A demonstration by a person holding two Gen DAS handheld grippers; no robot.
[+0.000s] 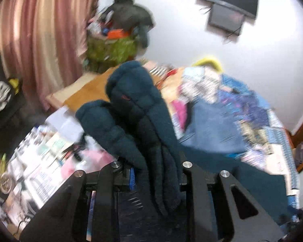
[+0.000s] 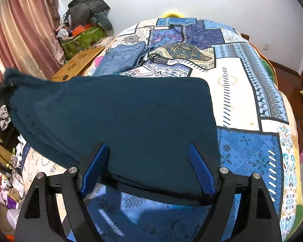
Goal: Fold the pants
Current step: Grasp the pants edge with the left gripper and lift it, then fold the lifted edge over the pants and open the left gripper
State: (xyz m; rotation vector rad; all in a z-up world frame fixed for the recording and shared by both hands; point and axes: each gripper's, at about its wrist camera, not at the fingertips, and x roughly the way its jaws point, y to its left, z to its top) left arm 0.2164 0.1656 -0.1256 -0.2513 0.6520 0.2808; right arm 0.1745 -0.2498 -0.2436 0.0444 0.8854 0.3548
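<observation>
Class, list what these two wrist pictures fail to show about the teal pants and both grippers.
1. Left wrist view: the left gripper finger pads are buried under bunched dark teal fleece pants; motion blur smears the patchwork bedspread.
2. Right wrist view: the pants' far left end runs off the frame edge; the right gripper is open, its blue fingers partly cover the near hem.

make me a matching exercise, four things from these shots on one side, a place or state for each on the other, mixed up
1. teal pants
2. jeans
3. left gripper
4. right gripper

a. lying at the far side of the bed
b. open, just over the cloth
c. one end lifted off the bed
d. shut on bunched fabric

Pairs: 1-c, 2-a, 3-d, 4-b
</observation>
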